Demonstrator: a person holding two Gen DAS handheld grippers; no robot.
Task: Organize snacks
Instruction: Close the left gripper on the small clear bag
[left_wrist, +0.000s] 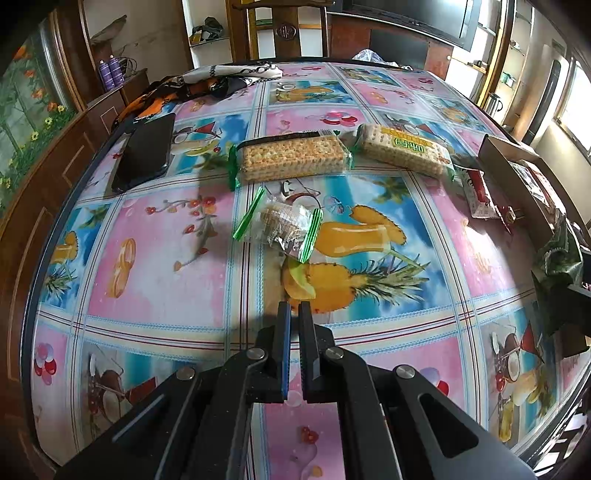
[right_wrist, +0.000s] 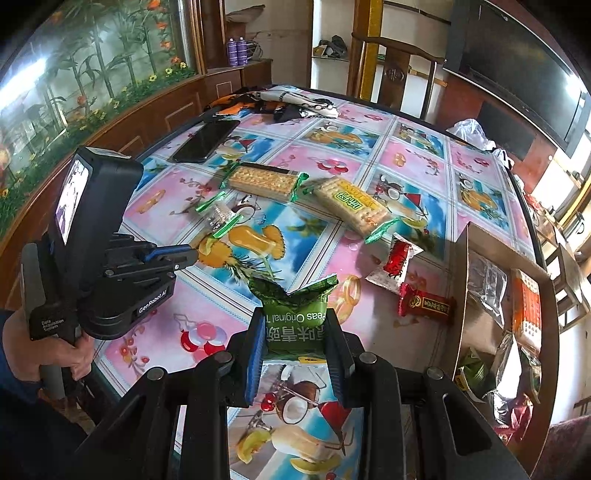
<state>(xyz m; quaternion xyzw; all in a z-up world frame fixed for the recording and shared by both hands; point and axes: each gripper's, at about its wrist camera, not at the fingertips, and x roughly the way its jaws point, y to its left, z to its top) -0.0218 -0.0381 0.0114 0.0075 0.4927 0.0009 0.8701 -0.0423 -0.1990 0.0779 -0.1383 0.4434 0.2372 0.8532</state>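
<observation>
My right gripper (right_wrist: 295, 325) is shut on a green pea snack packet (right_wrist: 295, 321) and holds it above the table; it also shows at the right edge of the left wrist view (left_wrist: 557, 258). My left gripper (left_wrist: 294, 314) is shut and empty, over the table near the front; it also shows in the right wrist view (right_wrist: 186, 258). Two cracker packs (left_wrist: 290, 157) (left_wrist: 406, 149) lie side by side at mid-table. A small clear packet with green ends (left_wrist: 280, 223) lies in front of them. Two red snack packets (right_wrist: 397, 258) (right_wrist: 426, 304) lie by a cardboard box (right_wrist: 461, 295) holding several snacks.
A black phone (left_wrist: 146, 151) lies at the table's left. A patterned cloth (left_wrist: 207, 83) is bunched at the far left corner. A white plastic bag (right_wrist: 469, 133) sits at the far edge. A wooden chair (left_wrist: 286, 29) stands behind the table.
</observation>
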